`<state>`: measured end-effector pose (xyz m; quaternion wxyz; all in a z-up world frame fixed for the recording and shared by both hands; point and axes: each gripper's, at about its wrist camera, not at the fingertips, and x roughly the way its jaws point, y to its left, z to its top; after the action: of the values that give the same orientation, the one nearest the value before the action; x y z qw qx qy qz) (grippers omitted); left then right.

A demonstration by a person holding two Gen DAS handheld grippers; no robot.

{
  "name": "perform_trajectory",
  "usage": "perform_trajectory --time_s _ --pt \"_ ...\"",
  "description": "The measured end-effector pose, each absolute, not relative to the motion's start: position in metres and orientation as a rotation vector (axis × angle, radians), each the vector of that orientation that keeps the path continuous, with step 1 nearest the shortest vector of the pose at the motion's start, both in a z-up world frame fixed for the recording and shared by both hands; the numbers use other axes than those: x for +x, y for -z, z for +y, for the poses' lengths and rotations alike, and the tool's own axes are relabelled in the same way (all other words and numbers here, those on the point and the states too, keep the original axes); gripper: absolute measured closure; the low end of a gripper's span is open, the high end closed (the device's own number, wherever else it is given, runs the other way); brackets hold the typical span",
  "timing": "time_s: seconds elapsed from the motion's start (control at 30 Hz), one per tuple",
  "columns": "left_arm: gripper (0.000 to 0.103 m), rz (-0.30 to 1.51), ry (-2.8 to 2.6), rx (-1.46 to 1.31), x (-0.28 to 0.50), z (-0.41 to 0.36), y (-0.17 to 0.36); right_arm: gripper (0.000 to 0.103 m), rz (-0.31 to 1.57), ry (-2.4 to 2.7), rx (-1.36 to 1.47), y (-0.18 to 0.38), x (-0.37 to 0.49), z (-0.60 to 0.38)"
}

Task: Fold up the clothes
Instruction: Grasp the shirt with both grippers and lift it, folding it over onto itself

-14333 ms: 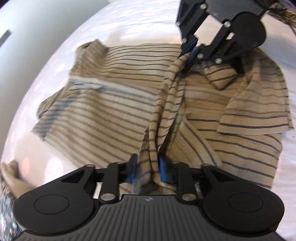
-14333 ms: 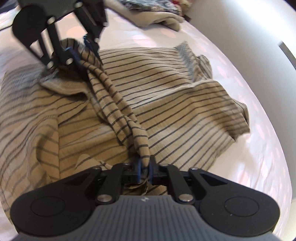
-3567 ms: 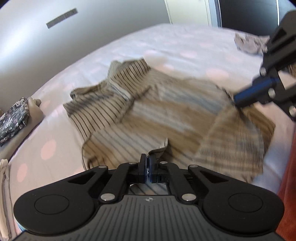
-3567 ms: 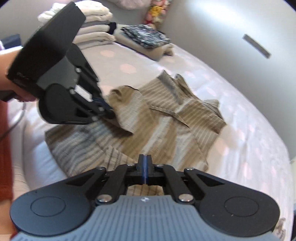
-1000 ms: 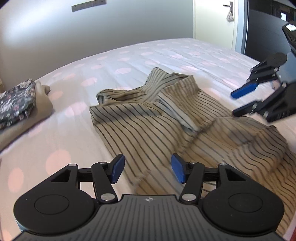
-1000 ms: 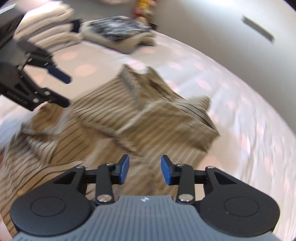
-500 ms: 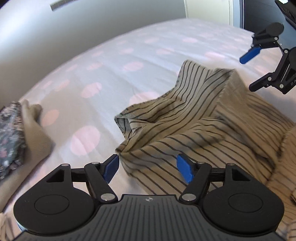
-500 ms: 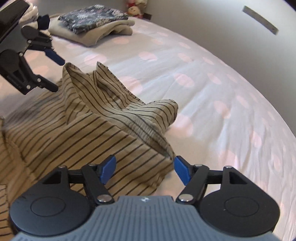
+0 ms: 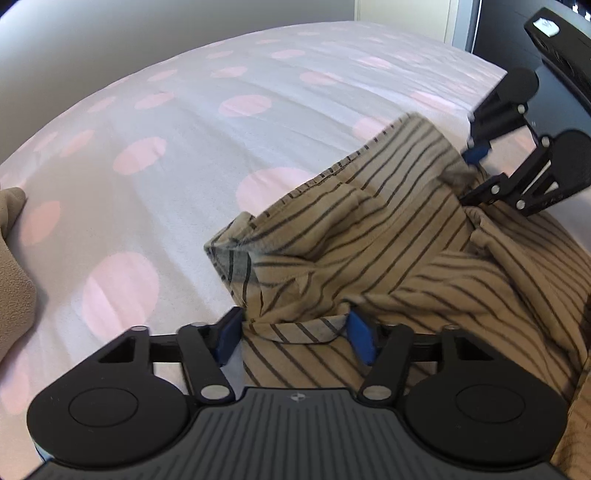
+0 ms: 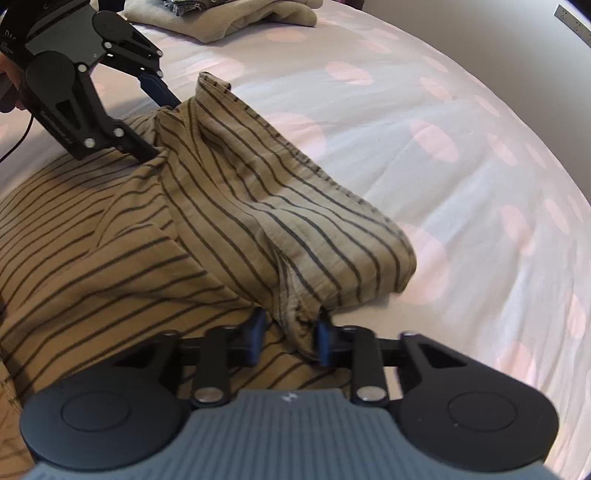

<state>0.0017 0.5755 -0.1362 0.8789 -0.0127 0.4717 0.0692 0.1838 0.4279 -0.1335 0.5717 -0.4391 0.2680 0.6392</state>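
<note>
A tan shirt with dark stripes (image 9: 369, 240) lies rumpled on the bed, with one raised fold running between both grippers. My left gripper (image 9: 294, 338) is open, its blue pads straddling the shirt's near edge. In the right wrist view the shirt (image 10: 221, 184) bunches into my right gripper (image 10: 290, 339), whose jaws have narrowed onto a thick fold. The right gripper (image 9: 469, 173) shows at the far end of the fold in the left view. The left gripper (image 10: 155, 118) shows spread around the cloth at top left in the right view.
The bed sheet (image 9: 184, 110) is white with pink dots and stretches away beyond the shirt (image 10: 480, 147). Folded beige clothes (image 10: 229, 18) sit at the far side and at the left edge (image 9: 11, 258). A hand (image 10: 11, 81) holds the left gripper.
Both grippers let go of the shirt, then moved forward to its far fold. Over the last half second the right jaws narrowed onto the cloth; the left stayed wide.
</note>
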Motion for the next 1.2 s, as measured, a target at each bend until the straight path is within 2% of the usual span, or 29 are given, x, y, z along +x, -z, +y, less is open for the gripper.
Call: perform_trajectory --time_s 0.03,0.1,0.13,0.5,0.8,1.0,1.2 --pt "0.079 0.979 -0.134 -0.026 0.002 0.572 0.134 0.093 0.625 -1.498 -1.035 0.133 0.181 0.428" --pt "0.091 0.971 -0.114 -0.021 0.002 0.565 0.129 0.098 0.608 -1.488 -1.047 0.128 0.175 0.425" --pt "0.093 0.969 -0.112 -0.004 0.003 0.56 0.125 0.098 0.601 -1.483 -1.049 0.125 0.173 0.423" --pt "0.096 0.835 -0.124 0.052 -0.048 0.521 0.02 0.099 0.502 -1.491 -0.979 0.014 0.143 0.362" --pt "0.096 0.724 -0.062 0.119 -0.125 0.434 -0.053 0.099 0.355 -1.523 -0.978 -0.058 0.08 0.263" --pt "0.096 0.705 -0.013 0.184 -0.187 0.363 -0.05 0.099 0.282 -1.562 -0.988 -0.056 0.027 0.192" --pt "0.096 0.813 0.054 0.257 -0.207 0.324 0.001 0.099 0.305 -1.597 -1.027 -0.013 -0.017 0.137"
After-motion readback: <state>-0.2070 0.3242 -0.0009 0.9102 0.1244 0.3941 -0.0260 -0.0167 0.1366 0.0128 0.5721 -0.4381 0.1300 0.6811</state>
